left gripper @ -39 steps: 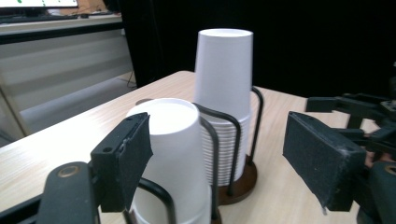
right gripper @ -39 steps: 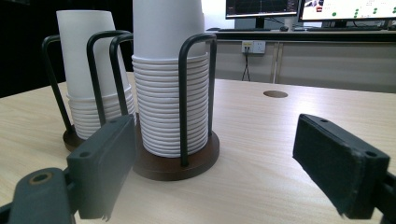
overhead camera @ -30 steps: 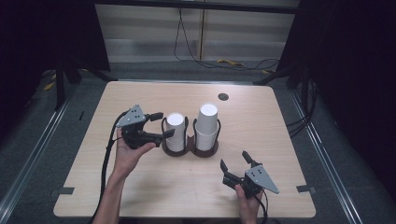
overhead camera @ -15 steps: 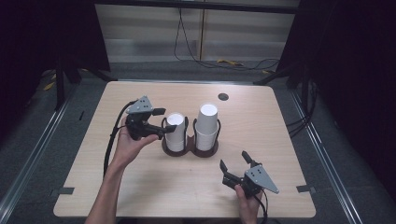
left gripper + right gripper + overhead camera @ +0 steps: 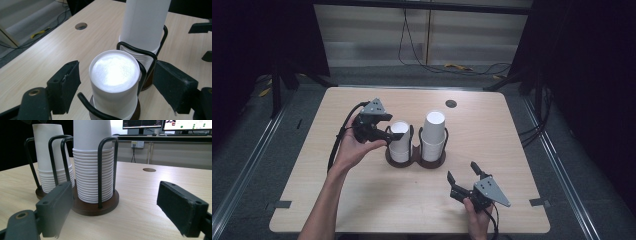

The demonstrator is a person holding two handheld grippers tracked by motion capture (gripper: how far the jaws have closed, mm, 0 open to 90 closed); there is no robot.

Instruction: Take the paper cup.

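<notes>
The left gripper straddles the shorter cup stack, jaws apart, not touching. The right gripper rests open on the table

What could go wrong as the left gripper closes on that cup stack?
1. The left gripper straddles the shorter cup stack with open jaws; the holder's black wire loop runs beside one jaw, which may catch it.
2. The cups are nested, so lifting the top one may drag several up.
3. The taller stack stands close beside it; a sideways nudge could tip the holder.
</notes>
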